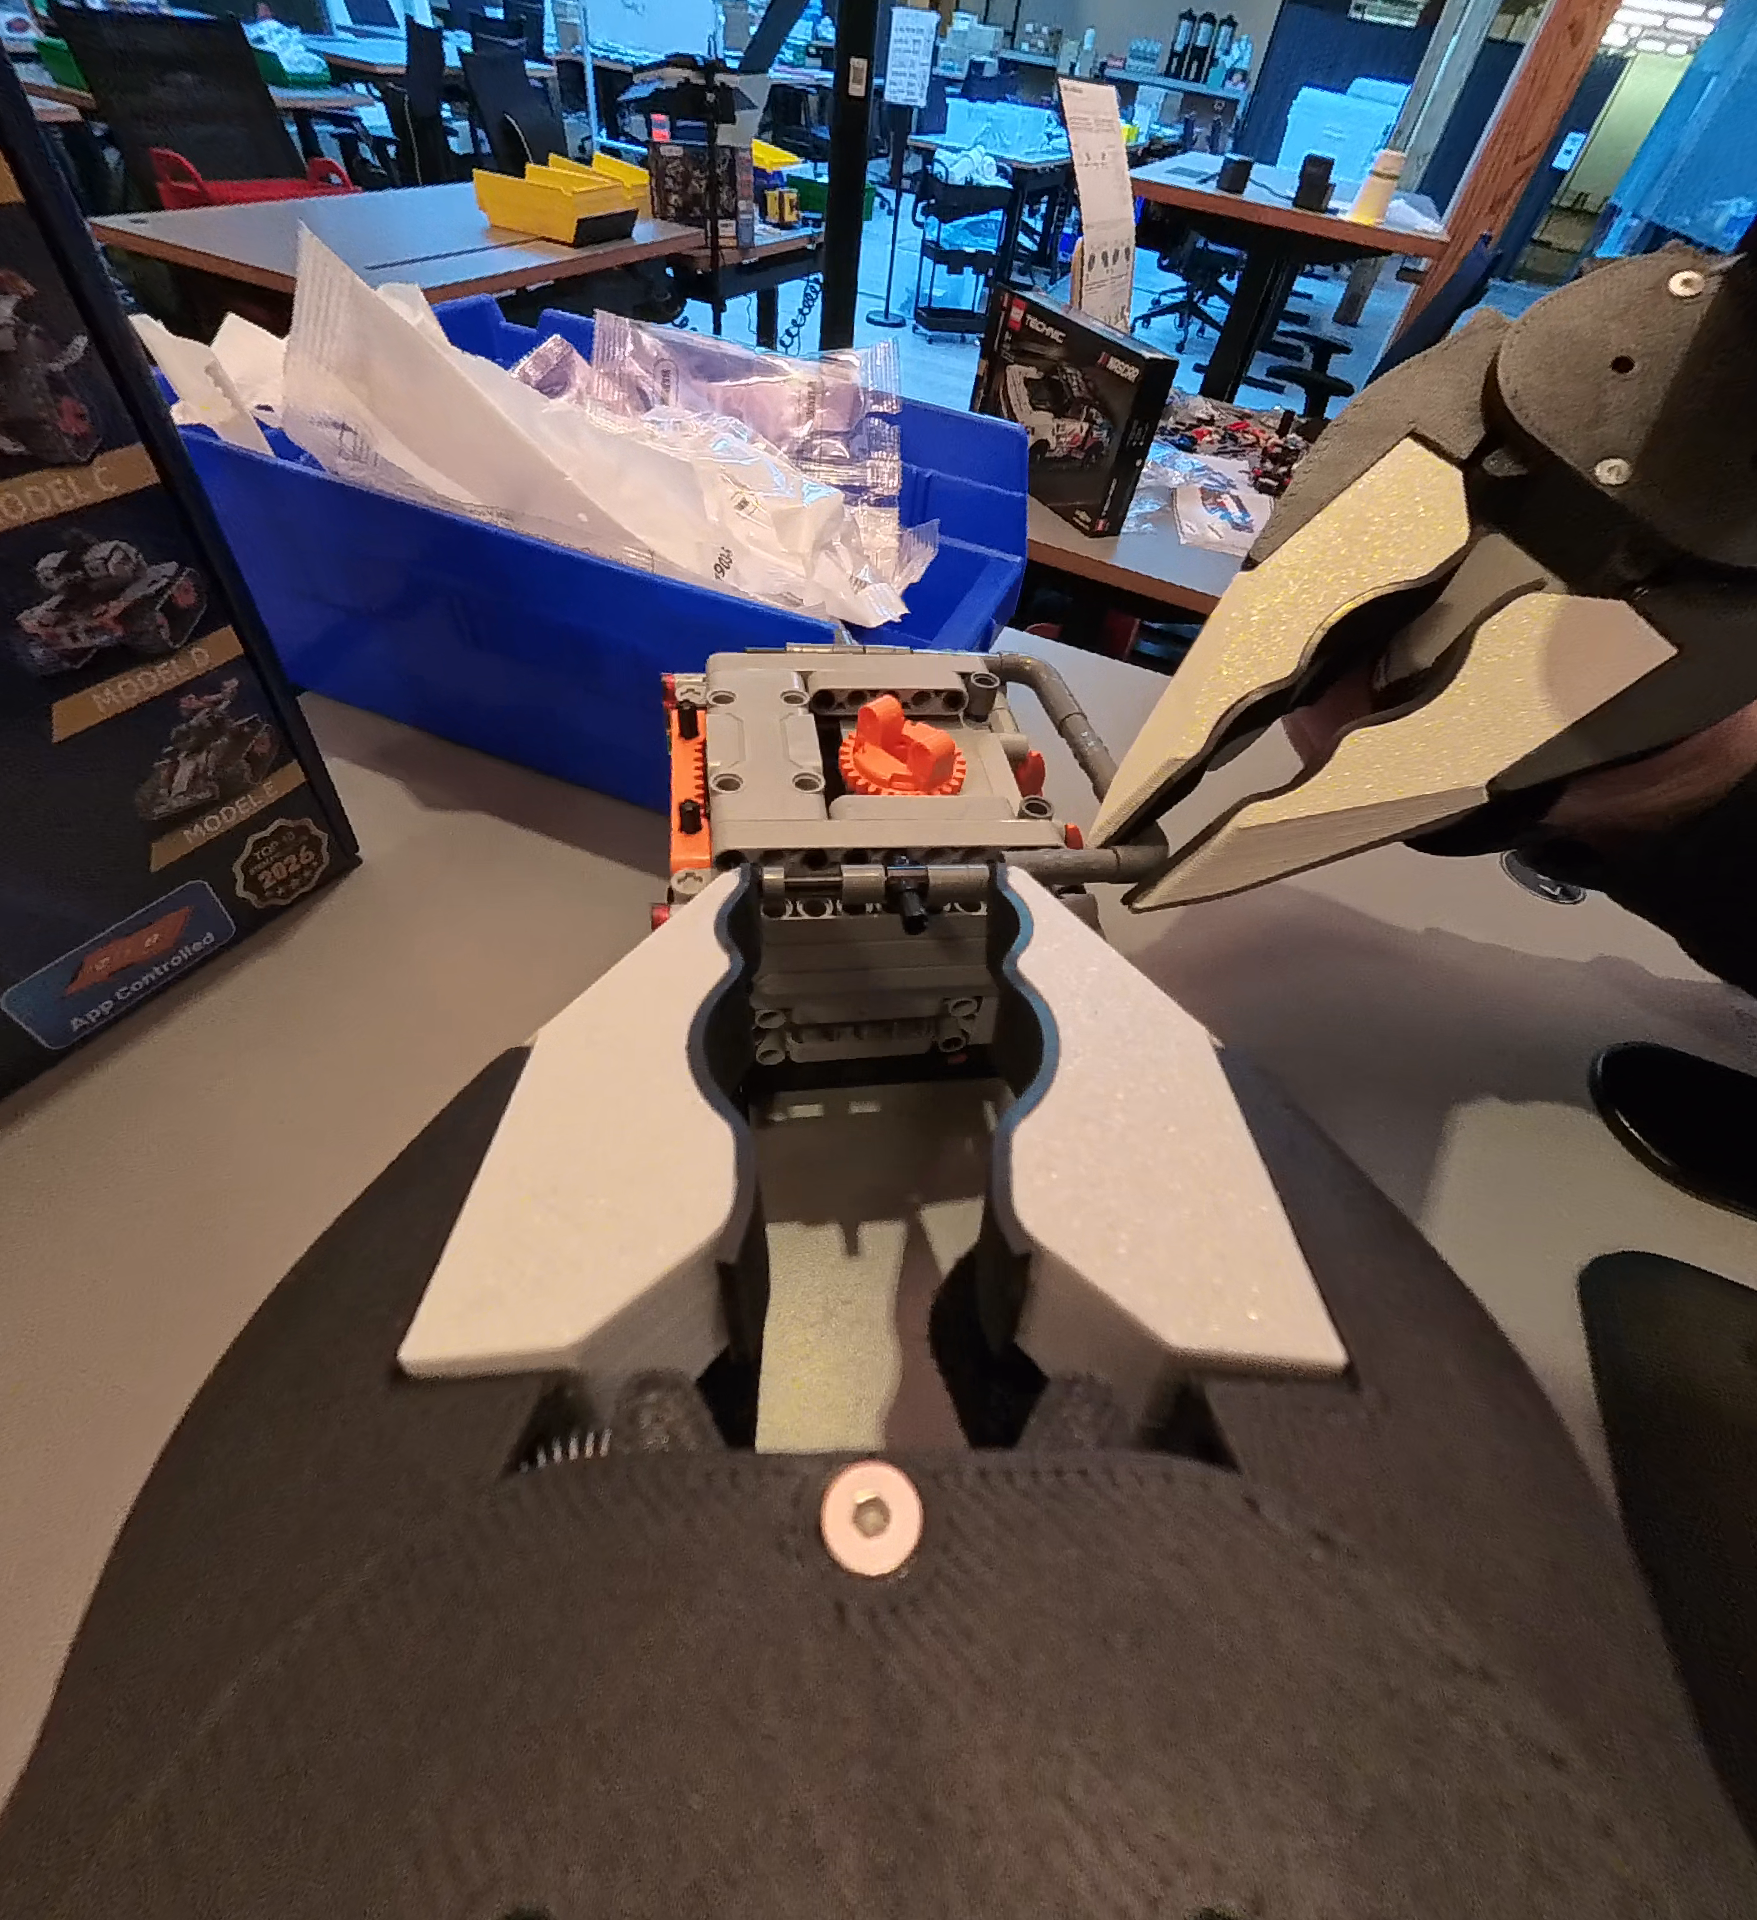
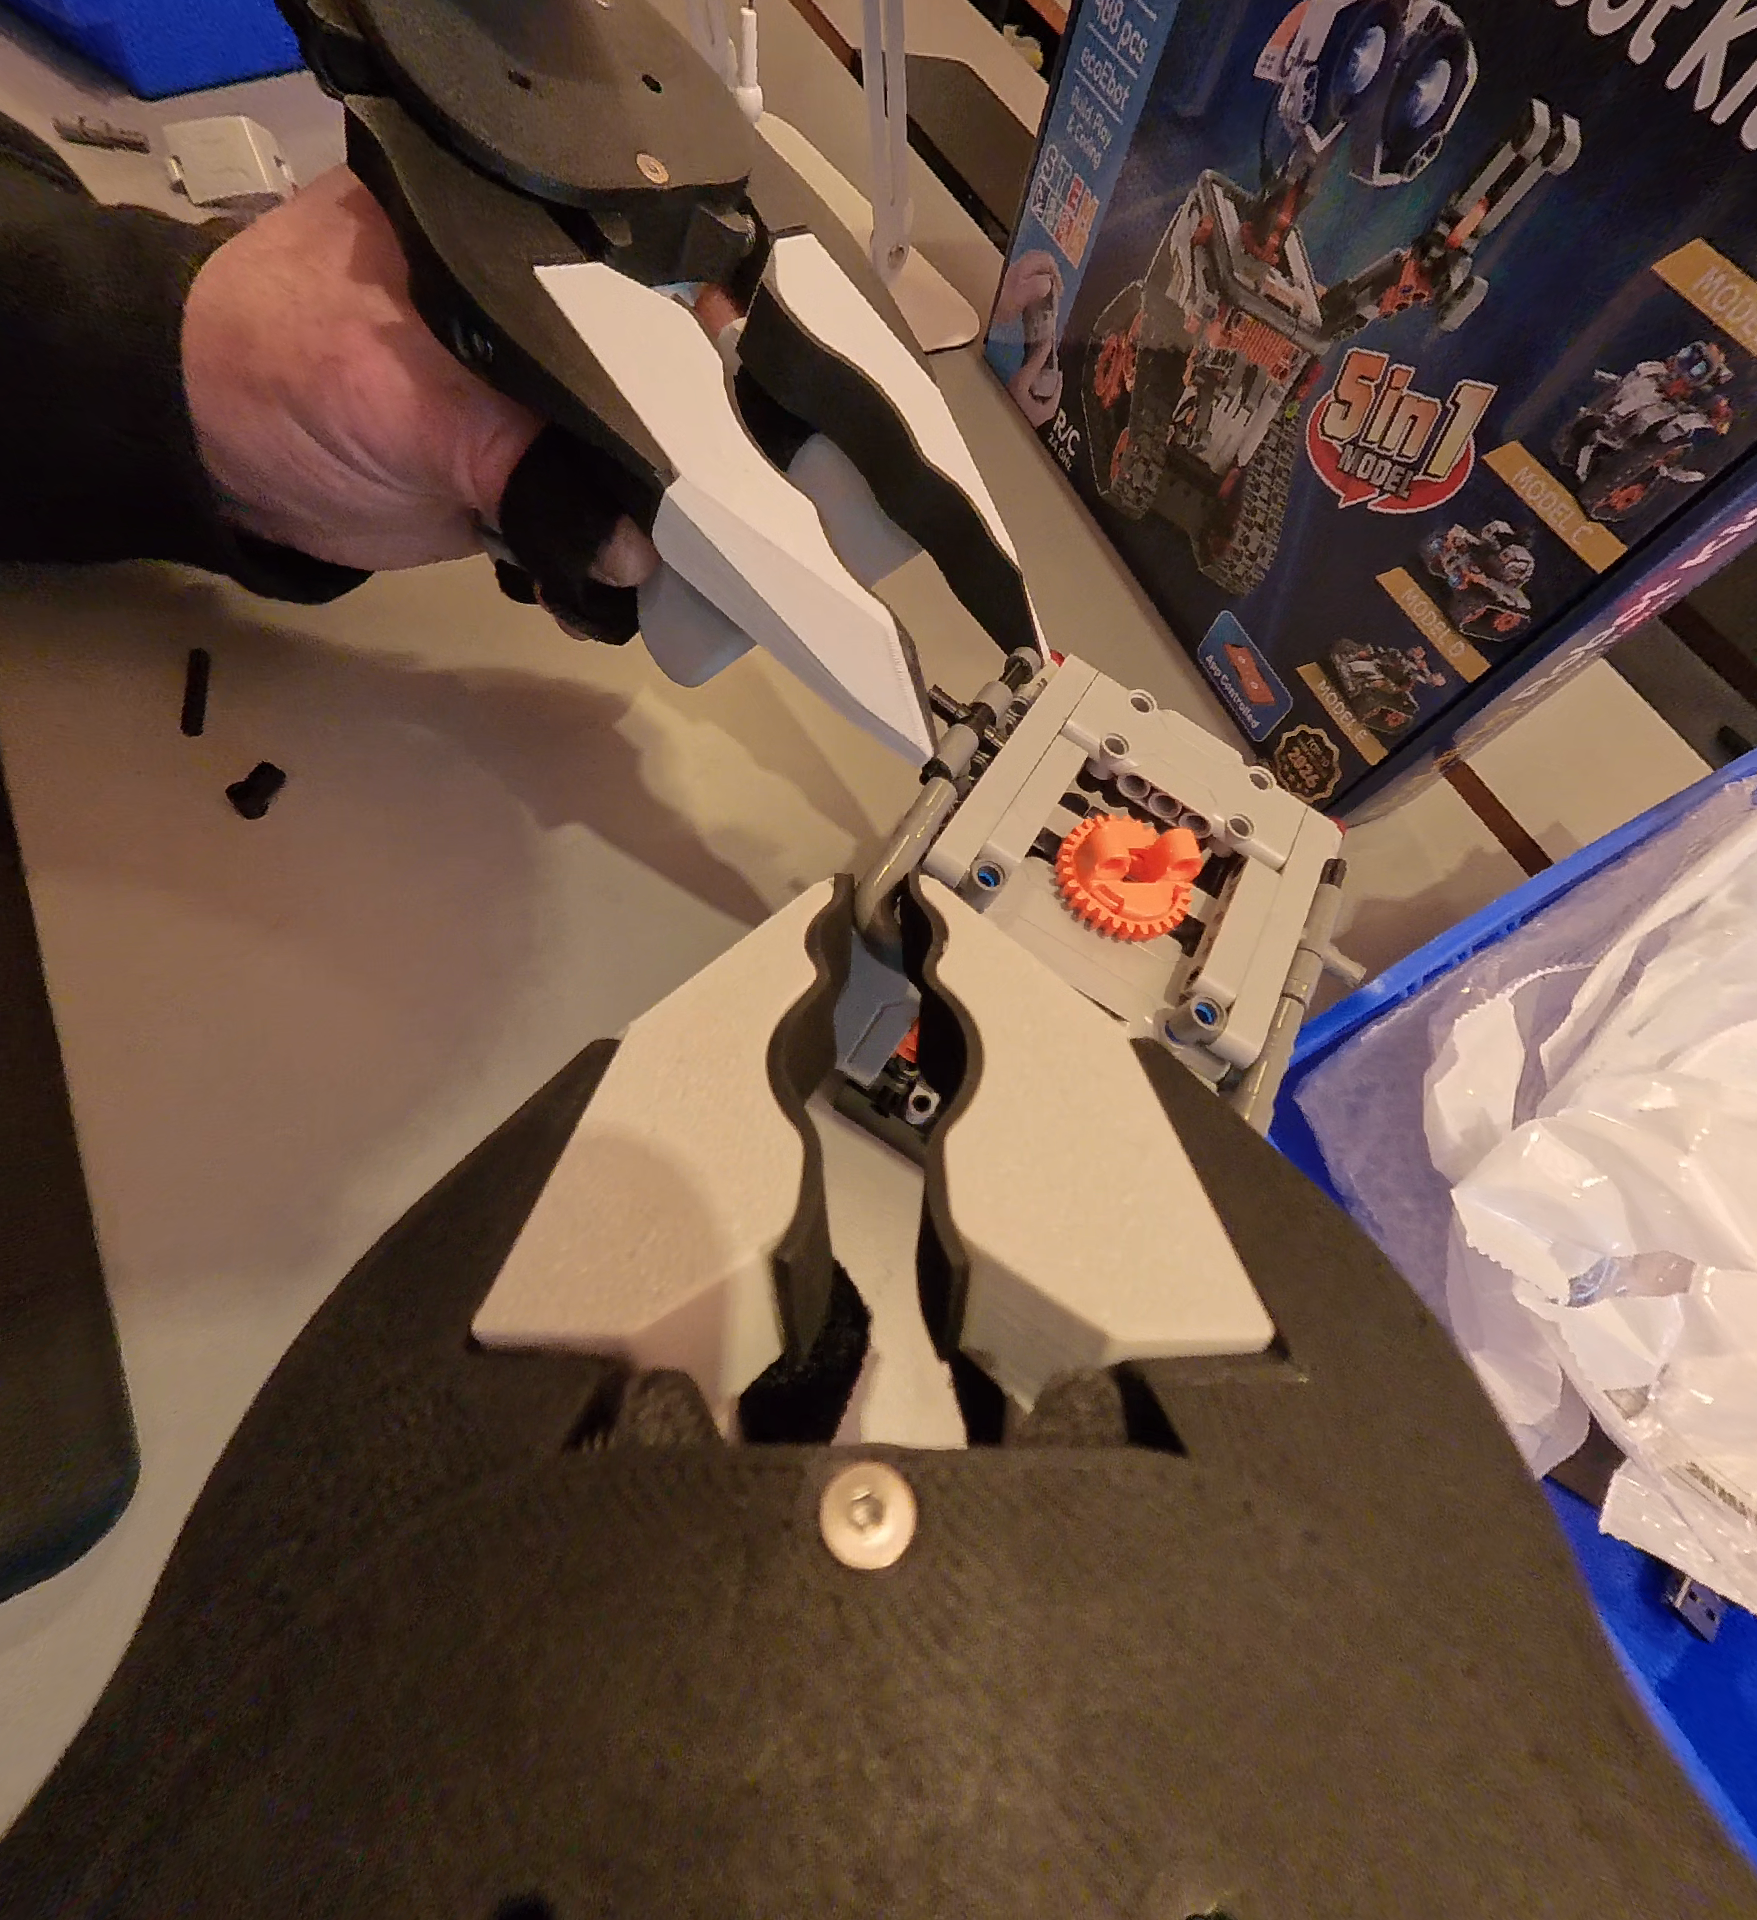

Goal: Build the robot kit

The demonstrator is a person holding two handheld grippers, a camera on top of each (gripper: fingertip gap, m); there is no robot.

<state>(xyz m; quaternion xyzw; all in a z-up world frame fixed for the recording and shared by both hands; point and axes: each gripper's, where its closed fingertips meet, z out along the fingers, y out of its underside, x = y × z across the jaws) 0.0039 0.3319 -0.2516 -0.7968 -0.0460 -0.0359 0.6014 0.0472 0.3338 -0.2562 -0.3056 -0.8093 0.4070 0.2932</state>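
The left gripper (image 1: 869, 883), nearest the lens in the left wrist view, has its jaws pinching the near end of a grey brick model (image 1: 853, 769) that sits on the pale counter (image 1: 500, 925). An orange gear (image 1: 893, 750) sits in the model's open top frame. From the right, the right gripper (image 1: 1128, 868) reaches in, its jaws pressed onto a grey bent tube (image 1: 1071, 717) that loops off the model's right side; in the right wrist view that tube (image 2: 889, 883) sits between the tips of the same gripper (image 2: 879, 896). Just behind the model stands a blue bin (image 1: 500, 603) heaped with clear plastic bags (image 1: 645, 468). A dark kit box (image 1: 74, 582) stands upright at left. 2 small black pins (image 2: 225, 743) lie apart on the counter.
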